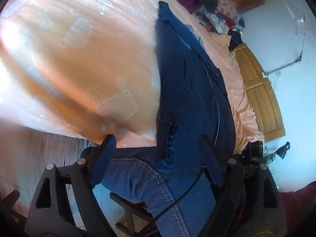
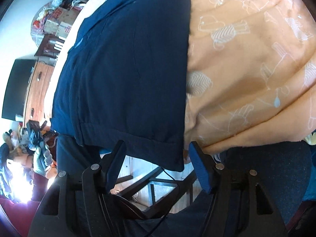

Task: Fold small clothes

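1. While the bed (image 1: 79,63) fills most of both views, its peach cover with pale white drawings lies wrinkled, and its near edge hangs toward the floor.
2. The dark blue garment (image 2: 126,69) lies flat on the bed, close to that near edge; in the right wrist view its hemmed end hangs a little over the edge, and in the left wrist view it runs as a long strip away from the camera.
3. A frayed patch (image 1: 170,144) shows on the garment near the bed's edge in the left wrist view.
4. A person's leg in blue jeans (image 1: 158,187) stands just beside the bed's edge, below the garment.
5. The left hand-held gripper (image 1: 158,156) is released: its jaws stand wide apart, with the near end of the garment between them, and the pads do not press on it.
6. The right hand-held gripper (image 2: 156,165) is also released; its jaws stand on both sides of the garment's hanging hem corner, with space around the cloth.
7. A wooden headboard (image 1: 258,90) stands at the far side of the bed, beyond the garment.
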`<state>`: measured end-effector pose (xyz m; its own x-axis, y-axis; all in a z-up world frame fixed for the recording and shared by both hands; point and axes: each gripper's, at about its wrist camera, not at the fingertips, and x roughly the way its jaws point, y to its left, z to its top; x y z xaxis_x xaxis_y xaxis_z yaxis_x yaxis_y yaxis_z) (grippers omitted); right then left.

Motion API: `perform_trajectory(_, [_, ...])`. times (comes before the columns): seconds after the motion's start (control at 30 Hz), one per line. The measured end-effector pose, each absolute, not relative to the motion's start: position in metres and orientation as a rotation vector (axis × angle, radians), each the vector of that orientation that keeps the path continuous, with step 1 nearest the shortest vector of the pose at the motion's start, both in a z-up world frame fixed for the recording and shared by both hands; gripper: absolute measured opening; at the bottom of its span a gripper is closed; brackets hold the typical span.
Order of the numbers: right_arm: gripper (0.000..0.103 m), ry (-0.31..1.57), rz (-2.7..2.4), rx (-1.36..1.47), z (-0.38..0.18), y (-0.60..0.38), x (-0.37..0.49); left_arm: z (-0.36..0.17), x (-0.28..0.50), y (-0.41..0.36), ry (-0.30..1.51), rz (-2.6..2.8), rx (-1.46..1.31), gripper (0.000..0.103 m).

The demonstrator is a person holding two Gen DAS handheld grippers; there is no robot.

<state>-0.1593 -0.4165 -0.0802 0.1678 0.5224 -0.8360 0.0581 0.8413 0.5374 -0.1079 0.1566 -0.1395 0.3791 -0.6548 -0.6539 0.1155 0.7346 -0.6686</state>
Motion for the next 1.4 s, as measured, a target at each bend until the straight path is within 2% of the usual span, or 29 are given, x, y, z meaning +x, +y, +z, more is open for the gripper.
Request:
perform_trajectory(0.53, [0.074,1.439,0.338,0.467,-0.097,-0.400,-0.149,-0.138,-0.102,0.141,1.126,-0.571,-0.498,0.084])
perform_trajectory(0.6, [0.074,1.438,0.291,0.386,-0.093,-0.394,-0.148,-0.138,-0.100,0.139,1.131,-0.558,-0.482,0.084])
perform_trajectory(0.7, [0.074,1.402,0.174,0.049,-0.072,-0.363,-0.151,-0.139,-0.099,0.137,1.143,-0.524,-0.443,0.084])
perform_trajectory(0.93, [0.074,1.262,0.091,-0.227,-0.044,-0.321,-0.157,-0.139,-0.099,0.134,1.150,-0.519,-0.436,0.084])
perform_trajectory(1.3, [0.074,1.259,0.074,-0.240,-0.045,-0.328,-0.159,-0.140,-0.101,0.135,1.151,-0.514,-0.442,0.085])
perform_trajectory(1.4, [0.074,1.288,0.112,-0.078,-0.048,-0.353,-0.154,-0.138,-0.104,0.133,1.154,-0.516,-0.434,0.084])
